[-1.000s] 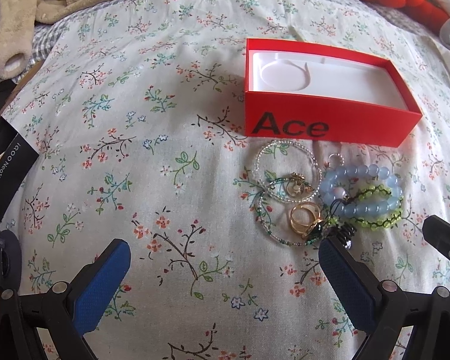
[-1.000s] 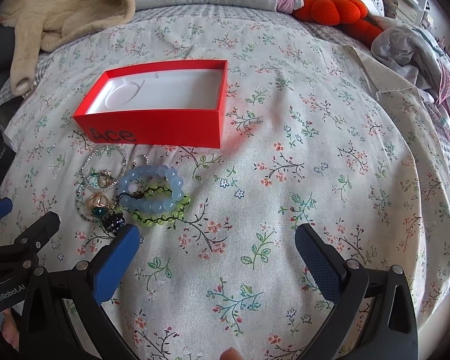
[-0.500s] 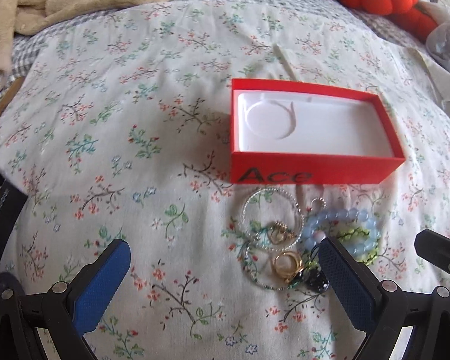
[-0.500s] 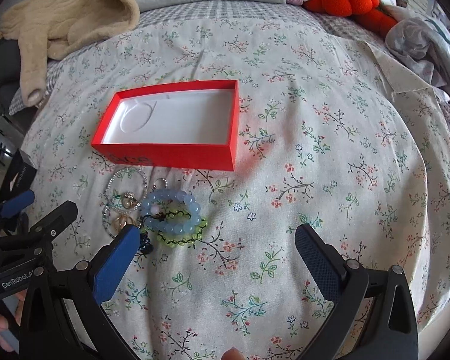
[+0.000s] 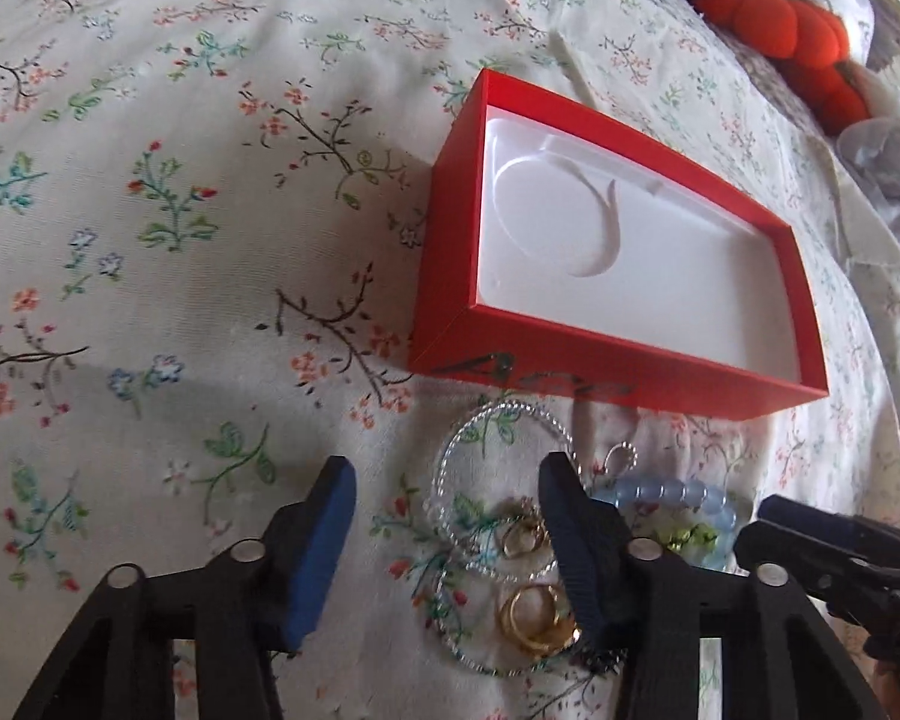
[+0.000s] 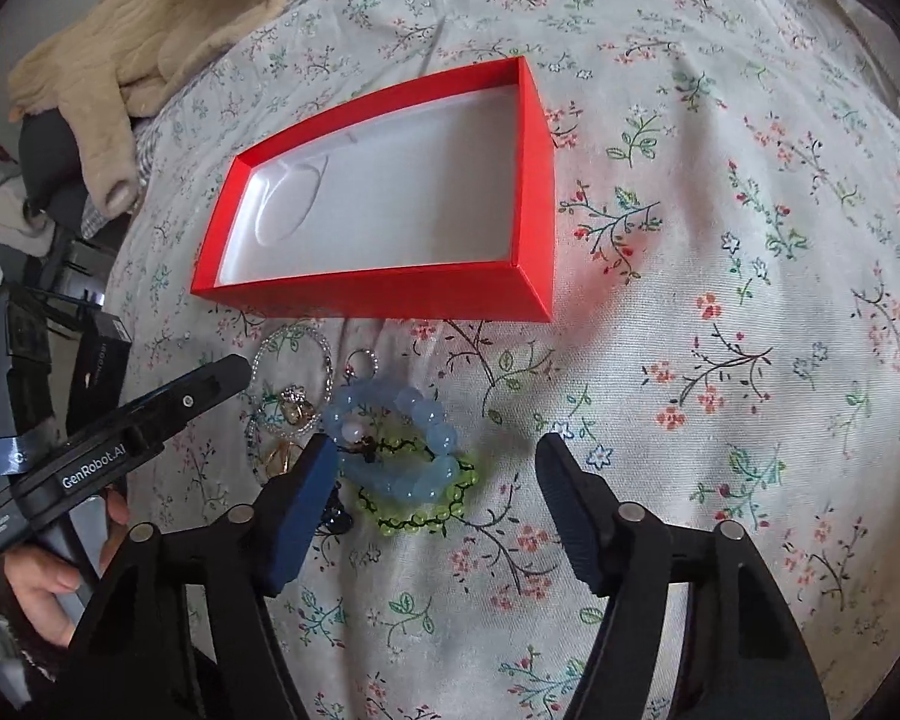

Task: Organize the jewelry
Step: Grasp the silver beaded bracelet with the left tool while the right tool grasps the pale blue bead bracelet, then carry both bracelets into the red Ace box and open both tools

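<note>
I work on a bed (image 6: 720, 240) covered in a soft floral sheet, which yields under pressure, so any downward press should be light. The red box (image 5: 444, 228), the destination as I judge it, sits open just beyond the jewelry, its white moulded insert (image 5: 630, 252) bare; nothing has been placed in it yet. The jewelry lies in one tangled cluster just in front of the box's near wall: a blue bead bracelet (image 6: 390, 438) overlapping a green bead bracelet (image 6: 426, 516), two clear beaded hoops (image 5: 498, 462) to their left, and gold rings (image 5: 534, 612) lying inside and on the hoops. My left claw (image 5: 450, 516) is partly open, its jaws having just been closing, with a hoop and the rings between them but no pad pressing on anything. My right claw (image 6: 435, 498) is likewise partly open, jaws just closing, straddling the two bead bracelets without gripping them. To do this step well I should take one piece per claw: the right should centre on the blue bracelet's bead strand and close across it, not across both bracelets, since the green one appears interlaced with it. The left should pinch a single hoop at its rim, clear of the rings, because a lift may drag the rings along and scatter them. Lift slowly and check that pieces separate before moving over the insert
</note>
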